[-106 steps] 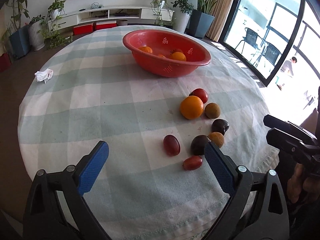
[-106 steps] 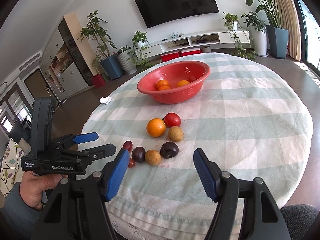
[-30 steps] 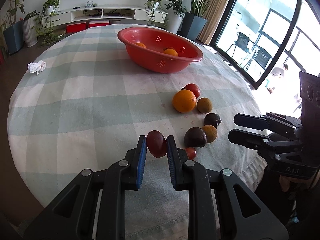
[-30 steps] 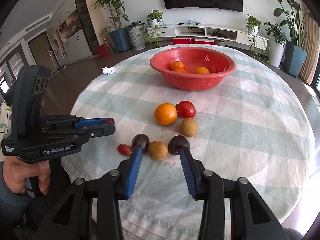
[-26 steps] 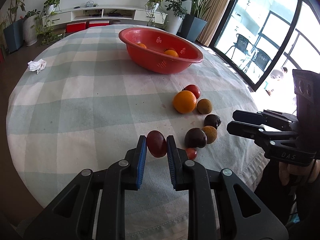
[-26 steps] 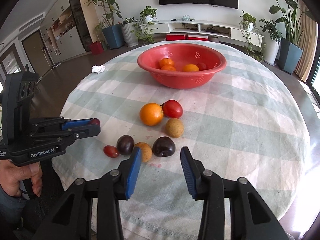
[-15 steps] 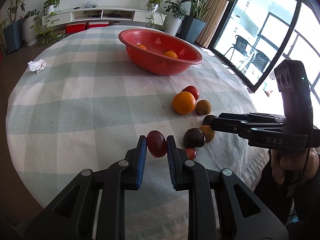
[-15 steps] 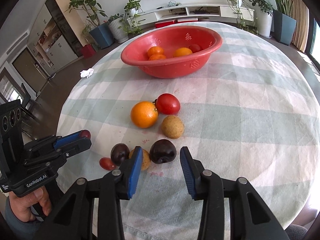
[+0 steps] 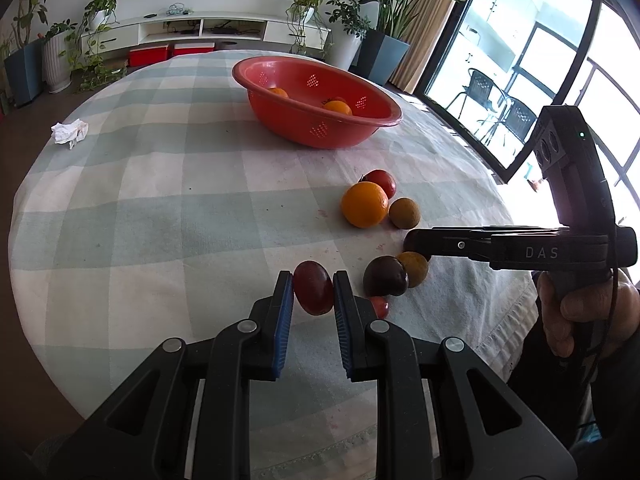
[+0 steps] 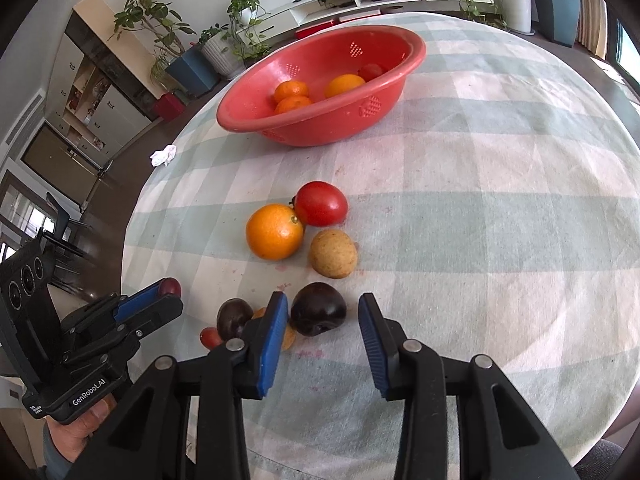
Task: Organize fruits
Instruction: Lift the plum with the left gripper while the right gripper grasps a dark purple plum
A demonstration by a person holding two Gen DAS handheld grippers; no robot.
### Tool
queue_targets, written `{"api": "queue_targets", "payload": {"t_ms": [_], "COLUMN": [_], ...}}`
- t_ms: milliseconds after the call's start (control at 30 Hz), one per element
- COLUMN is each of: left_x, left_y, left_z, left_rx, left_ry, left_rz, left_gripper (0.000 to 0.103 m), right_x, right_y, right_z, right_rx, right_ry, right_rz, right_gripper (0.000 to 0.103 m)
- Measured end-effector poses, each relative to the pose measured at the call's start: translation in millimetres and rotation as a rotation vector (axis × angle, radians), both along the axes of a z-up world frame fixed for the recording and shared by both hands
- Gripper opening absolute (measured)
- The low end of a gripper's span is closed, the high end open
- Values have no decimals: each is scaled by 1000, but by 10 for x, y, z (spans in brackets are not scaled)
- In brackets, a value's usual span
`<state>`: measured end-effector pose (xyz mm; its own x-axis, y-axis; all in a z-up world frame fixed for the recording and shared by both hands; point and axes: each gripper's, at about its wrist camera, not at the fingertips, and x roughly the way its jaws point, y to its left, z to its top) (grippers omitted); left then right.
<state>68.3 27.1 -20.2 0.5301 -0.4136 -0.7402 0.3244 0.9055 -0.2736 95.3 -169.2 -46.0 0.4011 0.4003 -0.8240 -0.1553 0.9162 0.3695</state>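
My left gripper (image 9: pixel 313 294) is shut on a dark red plum (image 9: pixel 313 293), held just above the checked tablecloth (image 9: pixel 160 220); it shows in the right wrist view (image 10: pixel 170 286) too. My right gripper (image 10: pixel 323 320) is open, its blue pads on either side of a dark purple plum (image 10: pixel 318 314) that lies on the cloth. Around it lie an orange (image 10: pixel 274 231), a red tomato (image 10: pixel 320 204), a tan round fruit (image 10: pixel 333 253), another dark plum (image 10: pixel 234 318) and a small red fruit (image 10: pixel 209 337). A red colander bowl (image 10: pixel 376 110) at the far side holds oranges and a red fruit.
A crumpled white tissue (image 9: pixel 69 133) lies at the table's far left edge. The table edge runs close below both grippers. Potted plants, a low TV shelf and glass doors stand beyond the table.
My right gripper has moved forward and down, so the dark purple plum now lies between its open pads. My left gripper stays shut on the dark red plum, hardly moved.
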Motion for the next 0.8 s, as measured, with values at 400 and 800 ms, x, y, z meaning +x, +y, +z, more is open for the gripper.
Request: {"api": "queue_targets", "payload": {"t_ms": [400,800], "left_x": [-5,-8], "left_y": [-1,-14], "left_z": [6,4], "left_rx": [0,0], "left_ry": [0,-1], "left_rz": [-1,-2], "left_gripper": [19,19], "right_x": [123,34], "right_y": [-99,-318], "right_z": [-77,-6], "right_rx": [101,175], "right_ry": [89,68], "right_rz": [17,-25], "right_gripper": [31,31]}}
